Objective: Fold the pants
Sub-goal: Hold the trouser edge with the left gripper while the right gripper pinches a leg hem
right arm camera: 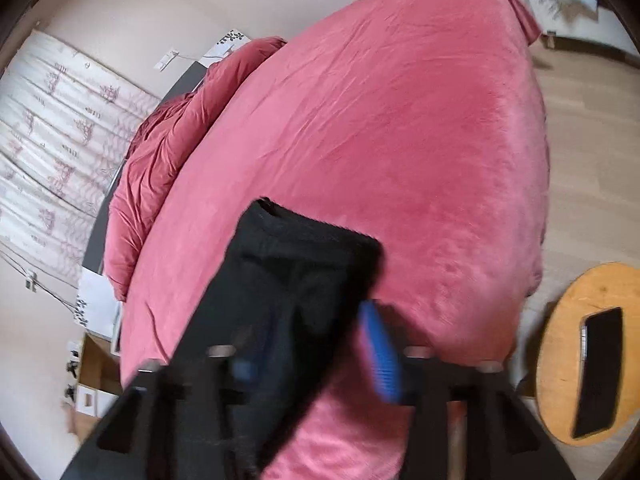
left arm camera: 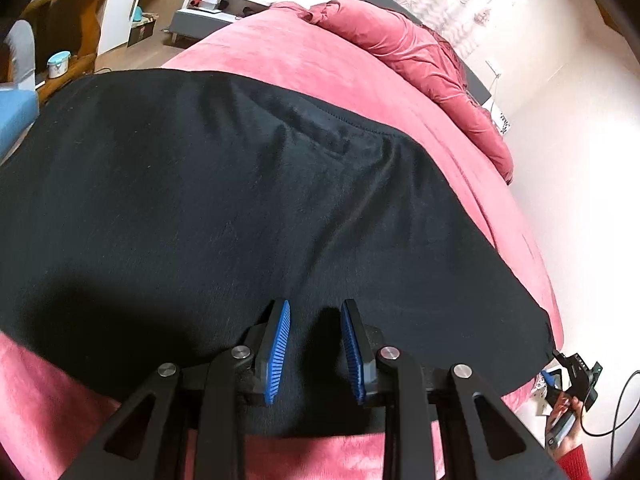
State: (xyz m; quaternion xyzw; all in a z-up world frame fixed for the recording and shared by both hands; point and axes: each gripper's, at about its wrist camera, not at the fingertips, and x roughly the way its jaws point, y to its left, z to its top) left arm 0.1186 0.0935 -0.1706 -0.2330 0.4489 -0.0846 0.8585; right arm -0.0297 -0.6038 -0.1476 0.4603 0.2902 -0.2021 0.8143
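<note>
Black pants (left arm camera: 224, 208) lie spread across the pink bed (left arm camera: 280, 44), reaching its right edge. My left gripper (left arm camera: 316, 344) hovers over their near edge. Its blue pads (left arm camera: 278, 352) stand a little apart and open, with flat fabric showing below the gap. In the right wrist view, a folded black strip of the pants (right arm camera: 296, 276) runs from the bed towards the camera. It lies over the left finger of my right gripper (right arm camera: 312, 360). That gripper is blurred and its jaws are wide and open; the right blue pad (right arm camera: 382, 356) is free of the cloth.
A crumpled pink duvet (left arm camera: 420, 52) lies along the headboard side. A round wooden table (right arm camera: 580, 352) carrying a dark phone (right arm camera: 600, 368) stands on the floor to the right. A person's hand in a red sleeve (left arm camera: 568, 428) shows beyond the bed corner, beside cables. Boxes (right arm camera: 92, 392) sit on the floor.
</note>
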